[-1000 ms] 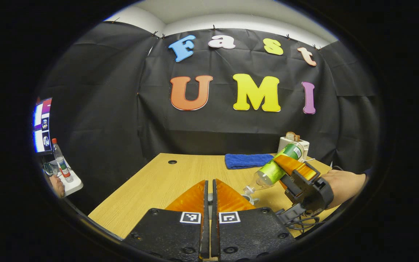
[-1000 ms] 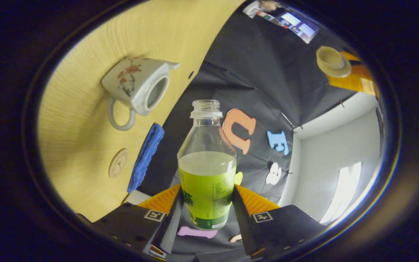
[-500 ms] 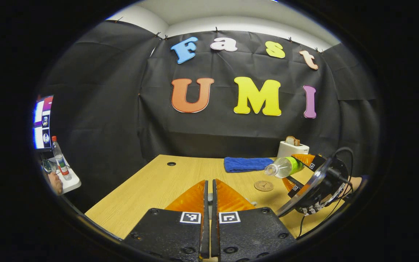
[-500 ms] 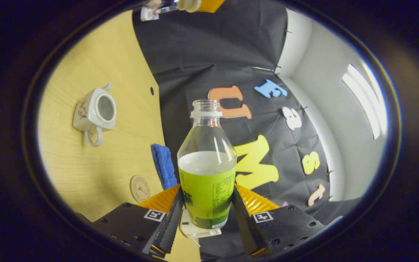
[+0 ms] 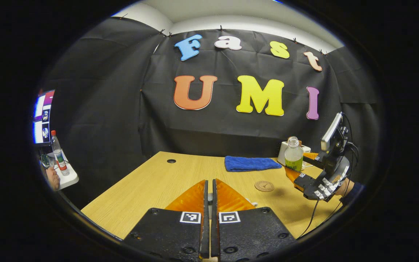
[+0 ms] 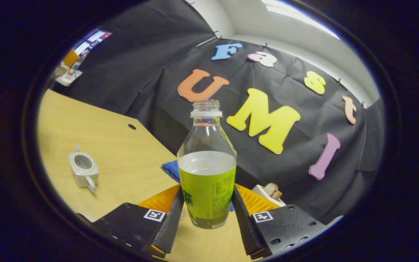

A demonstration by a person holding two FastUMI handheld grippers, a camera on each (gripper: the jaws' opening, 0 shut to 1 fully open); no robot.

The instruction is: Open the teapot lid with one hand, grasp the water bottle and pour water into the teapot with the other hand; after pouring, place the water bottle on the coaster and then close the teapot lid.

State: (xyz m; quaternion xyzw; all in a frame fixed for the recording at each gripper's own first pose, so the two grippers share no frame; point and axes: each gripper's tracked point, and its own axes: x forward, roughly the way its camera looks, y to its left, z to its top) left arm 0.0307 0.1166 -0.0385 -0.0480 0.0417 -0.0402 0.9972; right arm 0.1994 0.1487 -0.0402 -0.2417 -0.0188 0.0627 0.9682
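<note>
**Q:** What lies at the left of the wooden table [image 5: 151, 185]?

**A:** In the right gripper view, the teapot [image 6: 83, 170] stands open-topped near the table's left edge, with bare wood all round it. A small hole [image 5: 171, 161] sits toward the far left edge.

**Q:** And the left gripper [image 5: 209, 196]?

**A:** Low at the near edge, fingers drawn together with barely a slit between them. Something pale shows just past the tips, possibly the lid, but I cannot tell what they hold.

**Q:** Centre and right?

**A:** A blue towel [image 5: 251, 163] lies along the far edge. The round coaster [image 5: 264, 186] sits nearer, with open table around it. Right of it, the right gripper [image 6: 206, 214] grips the water bottle [image 6: 207, 171] upright, both fingers pressed against its green label, cap off, water about level with the label's top. In the left gripper view the bottle [image 5: 294, 154] hangs above the table, right of the coaster. A white toaster [image 5: 283, 151] stands behind it at the far right corner.
</note>
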